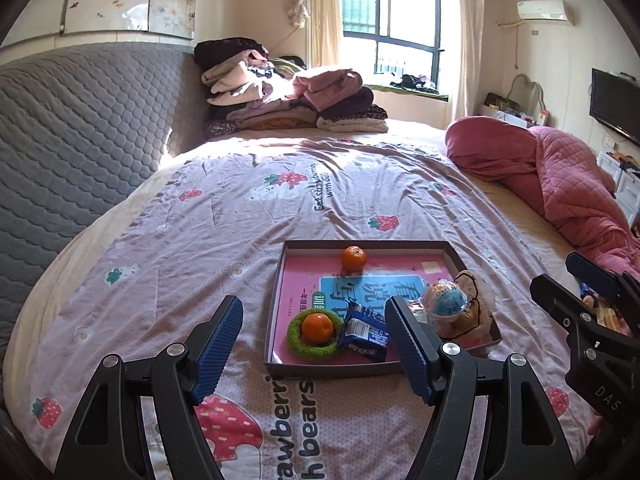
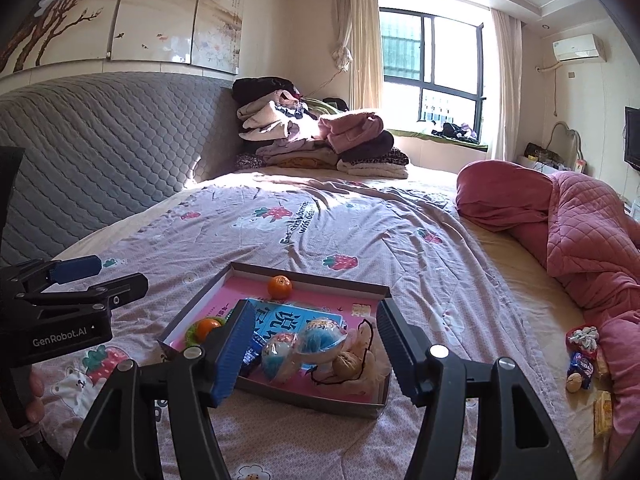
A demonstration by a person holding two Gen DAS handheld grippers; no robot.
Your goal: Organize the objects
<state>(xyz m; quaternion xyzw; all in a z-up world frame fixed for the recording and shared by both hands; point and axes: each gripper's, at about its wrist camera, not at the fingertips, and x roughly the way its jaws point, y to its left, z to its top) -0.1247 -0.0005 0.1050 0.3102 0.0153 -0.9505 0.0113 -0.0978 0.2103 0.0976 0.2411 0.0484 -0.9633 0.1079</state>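
Observation:
A shallow cardboard tray (image 1: 276, 280) lies on the strawberry-print bedspread with a pink book flat inside it. In it are a loose orange (image 1: 353, 258), a second orange (image 1: 317, 328) resting in a green ring, a blue snack packet (image 1: 364, 330), a clear capsule toy (image 1: 446, 300) and a beige pouch with a black cord (image 1: 476, 312). My left gripper (image 1: 314, 308) hovers open in front of the tray's near edge, holding nothing. My right gripper (image 2: 316, 312) is open wide above the tray's near right side, over the capsule toys (image 2: 316, 340), and grips nothing.
Several loose things lie on the sheet at the right: a rope knot (image 2: 584, 338), a blue packet (image 2: 582, 366), a nut (image 2: 573, 382) and yellow packets (image 2: 602, 408). A pink quilt (image 2: 580, 240) is bunched beside them. Folded clothes (image 2: 320, 140) are stacked by the grey headboard (image 2: 100, 140).

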